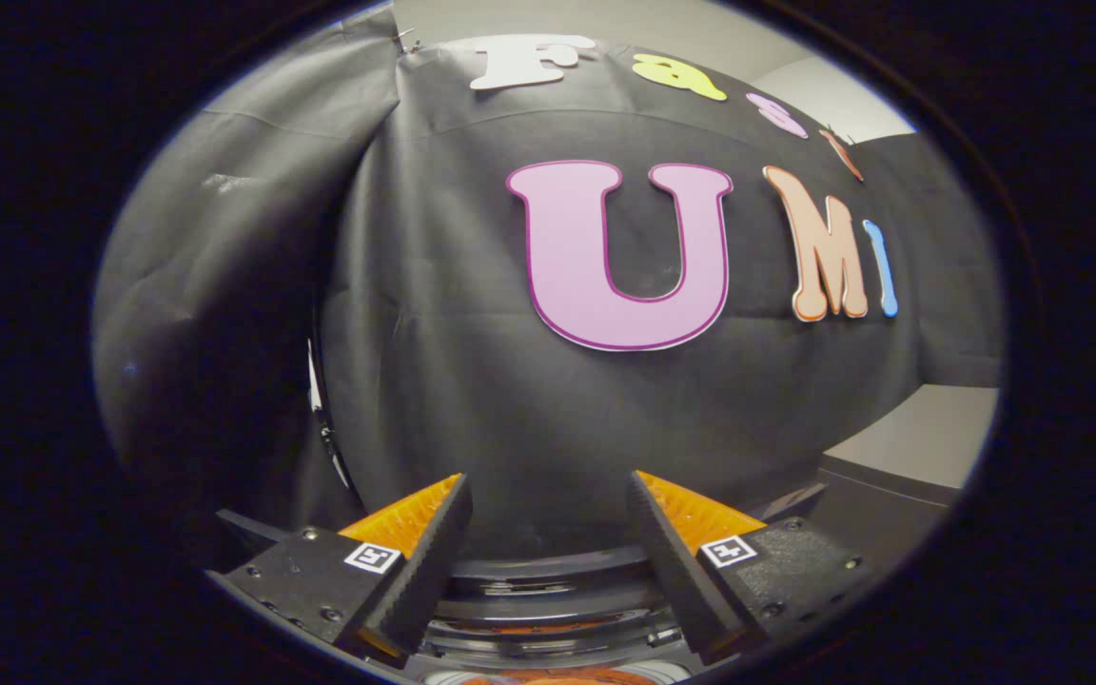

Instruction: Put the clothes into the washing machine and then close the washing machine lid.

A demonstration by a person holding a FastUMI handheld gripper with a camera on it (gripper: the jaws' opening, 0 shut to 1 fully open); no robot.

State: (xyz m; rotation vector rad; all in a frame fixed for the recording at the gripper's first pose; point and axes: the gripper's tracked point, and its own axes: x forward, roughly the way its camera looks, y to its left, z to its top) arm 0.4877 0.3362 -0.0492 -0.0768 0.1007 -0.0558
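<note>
The tongs [548,514] stand wide apart, holding nothing, facing the black cloth wall [472,381]. Just below and between them curves the washing machine's round rim [548,571], something orange [548,677] nearest.

The gripper [548,495] has two wedge-shaped fingers [434,552] with ribbed, toothed inner faces and finely ridged outer faces. Each finger sits on a dark, matte, blocky carriage studded with small round screws, and each carriage bears a small square black-and-white marker [372,557] near the finger's base.
</note>
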